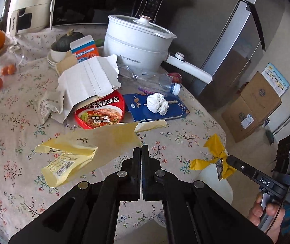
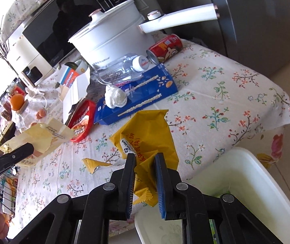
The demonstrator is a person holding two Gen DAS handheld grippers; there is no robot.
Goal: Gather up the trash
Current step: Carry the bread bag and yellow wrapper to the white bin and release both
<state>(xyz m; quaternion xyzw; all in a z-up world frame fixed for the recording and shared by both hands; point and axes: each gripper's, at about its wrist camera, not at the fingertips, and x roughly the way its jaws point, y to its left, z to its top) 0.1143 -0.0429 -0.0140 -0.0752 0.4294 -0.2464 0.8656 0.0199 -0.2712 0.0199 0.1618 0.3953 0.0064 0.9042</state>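
Red can (image 2: 164,47) clear only from right wrist, white bin (image 2: 246,193) below right claw (image 2: 145,158)

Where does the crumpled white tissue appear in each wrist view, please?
Left wrist: the white tissue lies right of centre, on the blue box.
Right wrist: the tissue lies left of centre, on that box's left end.
Shared landmark: the white pot behind it.

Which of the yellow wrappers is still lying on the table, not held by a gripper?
The small yellow wrapper scrap lies on the tablecloth; the dark yellow wrapper is in the right gripper, the pale yellow bag in the left gripper.
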